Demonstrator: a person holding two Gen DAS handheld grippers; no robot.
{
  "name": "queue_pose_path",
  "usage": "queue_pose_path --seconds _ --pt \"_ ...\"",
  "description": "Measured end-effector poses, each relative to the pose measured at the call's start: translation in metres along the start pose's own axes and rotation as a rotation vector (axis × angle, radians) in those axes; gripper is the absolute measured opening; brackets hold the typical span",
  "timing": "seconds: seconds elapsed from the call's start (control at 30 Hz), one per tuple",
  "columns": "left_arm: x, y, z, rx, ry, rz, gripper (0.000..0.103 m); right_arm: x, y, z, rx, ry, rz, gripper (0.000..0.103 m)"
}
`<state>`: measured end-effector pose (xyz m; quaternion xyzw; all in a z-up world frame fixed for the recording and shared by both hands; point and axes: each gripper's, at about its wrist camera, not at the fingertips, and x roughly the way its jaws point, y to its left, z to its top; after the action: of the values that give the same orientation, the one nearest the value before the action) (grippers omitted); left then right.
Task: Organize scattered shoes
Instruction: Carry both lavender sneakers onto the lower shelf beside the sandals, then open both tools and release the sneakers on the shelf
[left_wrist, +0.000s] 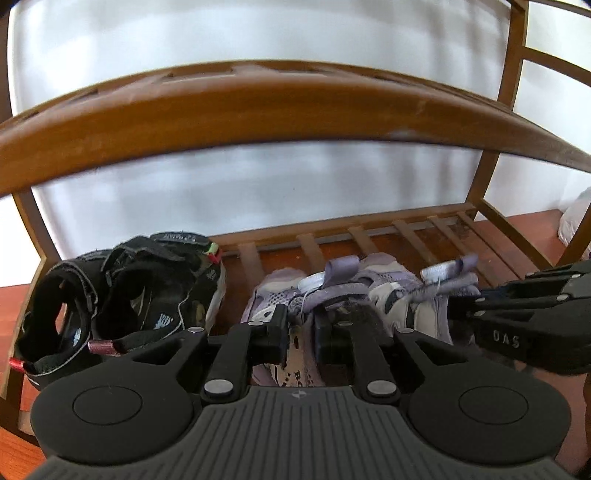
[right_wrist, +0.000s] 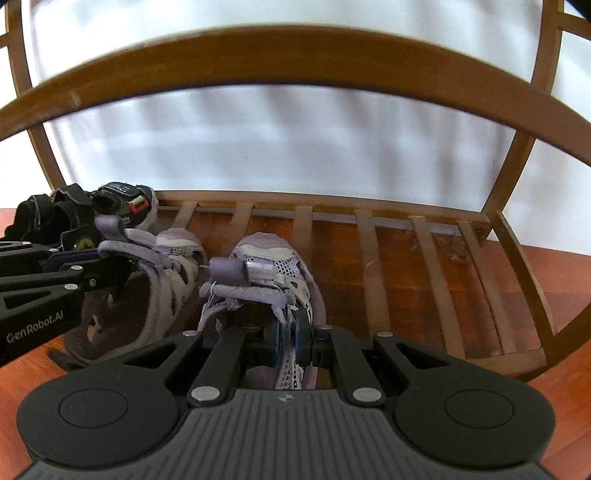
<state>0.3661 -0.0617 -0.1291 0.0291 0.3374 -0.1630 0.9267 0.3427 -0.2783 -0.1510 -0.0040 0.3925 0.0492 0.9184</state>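
On the bottom slats of the wooden shoe rack (right_wrist: 424, 258), two purple sneakers sit side by side next to a pair of black sandals (left_wrist: 122, 291). The left gripper (left_wrist: 301, 332), jaws nearly closed, pinches the left sneaker (left_wrist: 280, 314). The right gripper (right_wrist: 284, 341), marked "GenRobot.AI", clamps the right sneaker (right_wrist: 273, 266) at its heel.

Two pairs of shoes on the rack's (left_wrist: 402, 229) bottom shelf

A lilac shoe (left_wrist: 280, 314) is gripped by the left gripper (left_wrist: 301, 334); black sandals (left_wrist: 122, 295) are seen alongside.
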Motion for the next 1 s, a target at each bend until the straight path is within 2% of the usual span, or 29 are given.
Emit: queue_pose_path --seconds 0.1,0.23,0.43,0.57,0.77,1.0 --pt "0.004 0.003 -0.001 -0.002 0.009 0.006 0.035 0.000 0.001 0.000 -0.010 0.006 0.003 0.014" --pt "-0.007 0.002 -0.004 -0.001 0.010 0.006 0.043 -0.008 0.001 -0.001 -0.012 0.000 0.001 0.028" --pt "-0.032 -0.003 -0.014 -0.005 0.013 0.002 0.048 -0.039 0.000 -0.007 -0.008 -0.026 0.004 0.029" --pt "-0.050 -0.008 -0.021 -0.011 0.000 0.013 0.049 -0.064 0.000 -0.016 -0.006 -0.045 0.009 0.034" --pt "-0.074 -0.018 -0.033 0.008 0.002 0.013 0.057 -0.089 0.000 -0.035 -0.008 -0.048 0.023 0.035" --pt "-0.080 -0.030 -0.051 0.030 0.043 -0.009 0.057 -0.101 0.002 -0.060 -0.007 -0.016 0.031 0.036"
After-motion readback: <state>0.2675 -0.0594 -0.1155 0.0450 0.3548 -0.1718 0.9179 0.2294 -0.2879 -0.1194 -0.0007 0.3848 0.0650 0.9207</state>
